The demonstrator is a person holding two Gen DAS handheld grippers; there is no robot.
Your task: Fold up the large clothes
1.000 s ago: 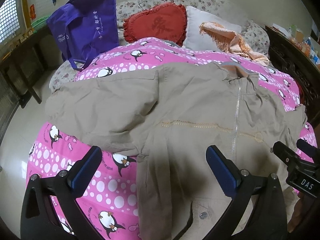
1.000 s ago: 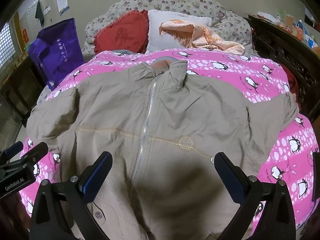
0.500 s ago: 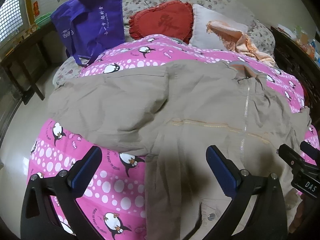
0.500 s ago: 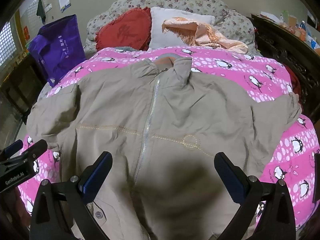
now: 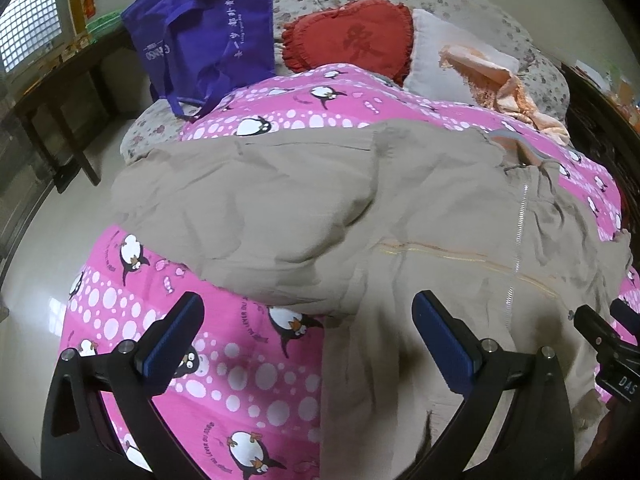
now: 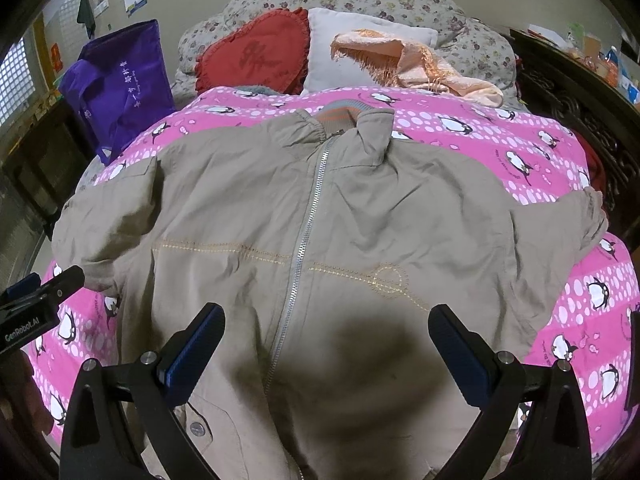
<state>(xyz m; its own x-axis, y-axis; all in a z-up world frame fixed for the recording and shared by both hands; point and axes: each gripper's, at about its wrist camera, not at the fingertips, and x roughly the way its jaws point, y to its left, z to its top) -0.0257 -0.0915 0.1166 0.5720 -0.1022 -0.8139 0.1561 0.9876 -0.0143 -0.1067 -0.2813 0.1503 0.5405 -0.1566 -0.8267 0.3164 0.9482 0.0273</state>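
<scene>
Both of your grippers have drawn nearer the khaki jacket (image 6: 320, 216) since a second ago, and it now fills more of each view. Your left gripper (image 5: 306, 338) hangs with fingers spread wide over the jacket's sleeve side; your right gripper (image 6: 326, 350) hangs equally wide above its zipper (image 6: 304, 240), gripping nothing. That jacket lies spread, front up, on the pink penguin bedspread (image 6: 500, 136), collar toward the red heart cushion (image 6: 256, 56).

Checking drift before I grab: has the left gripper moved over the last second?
Yes. In the left wrist view the left gripper has eased left and closer: the jacket slid rightward in frame, and the purple bag looms larger.
</scene>
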